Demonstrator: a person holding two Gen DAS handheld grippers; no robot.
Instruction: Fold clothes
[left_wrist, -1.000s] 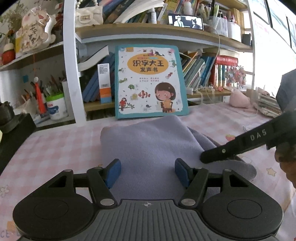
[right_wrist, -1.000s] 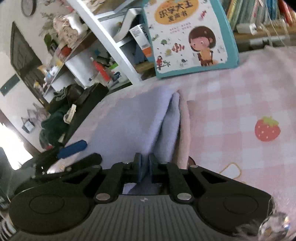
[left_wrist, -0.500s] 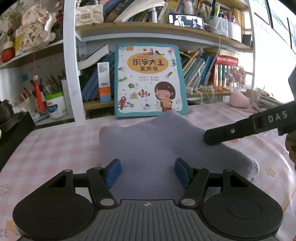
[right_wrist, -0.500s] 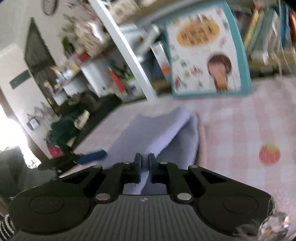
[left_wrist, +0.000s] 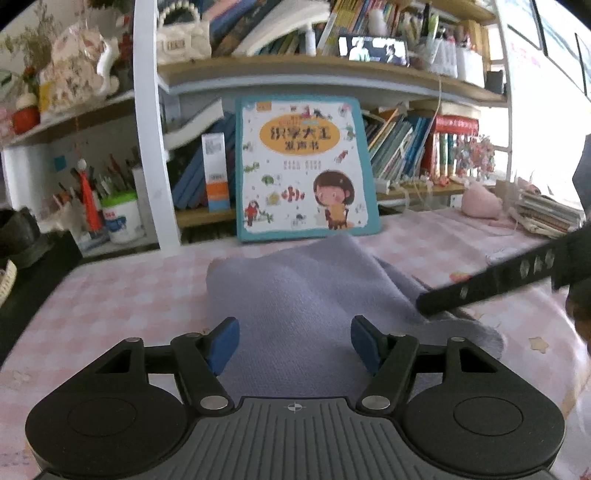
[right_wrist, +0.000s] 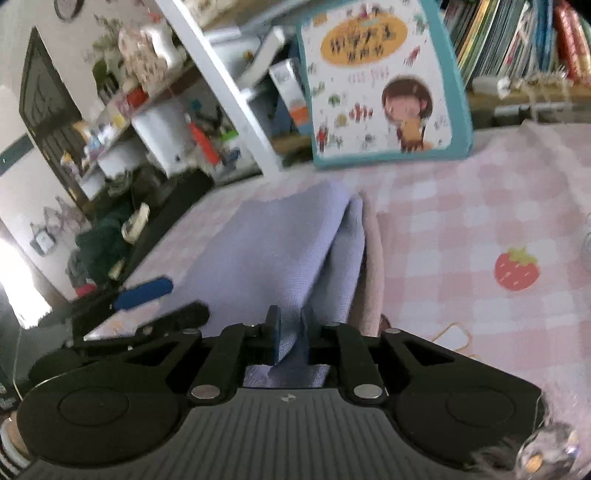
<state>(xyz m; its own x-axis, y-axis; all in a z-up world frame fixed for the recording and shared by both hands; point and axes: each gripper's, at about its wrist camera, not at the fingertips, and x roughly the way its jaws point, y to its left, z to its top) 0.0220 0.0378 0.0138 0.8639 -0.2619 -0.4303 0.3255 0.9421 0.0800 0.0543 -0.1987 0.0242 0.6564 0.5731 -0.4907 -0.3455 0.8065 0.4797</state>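
A lavender cloth (left_wrist: 306, 295) lies partly folded on the pink checked tablecloth (left_wrist: 122, 291). My left gripper (left_wrist: 293, 343) is open, its blue pads (left_wrist: 221, 345) spread above the cloth's near part, holding nothing. My right gripper (right_wrist: 290, 332) is shut on the cloth's (right_wrist: 280, 251) edge, the fabric pinched between its pads and rising in a ridge. The right gripper also shows in the left wrist view (left_wrist: 424, 308) as a black finger at the cloth's right side. The left gripper shows in the right wrist view (right_wrist: 144, 295) at the left.
A children's picture book (left_wrist: 306, 173) stands against the bookshelf behind the cloth. A white pen pot (left_wrist: 122, 218) sits at the back left. A pink plush (left_wrist: 480, 201) and a stack of books (left_wrist: 546, 214) are at the right. A strawberry print (right_wrist: 517, 267) marks the tablecloth.
My right gripper lifted the cloth's edge and then lowered it back toward the table on the right side. The left gripper stayed open in place.
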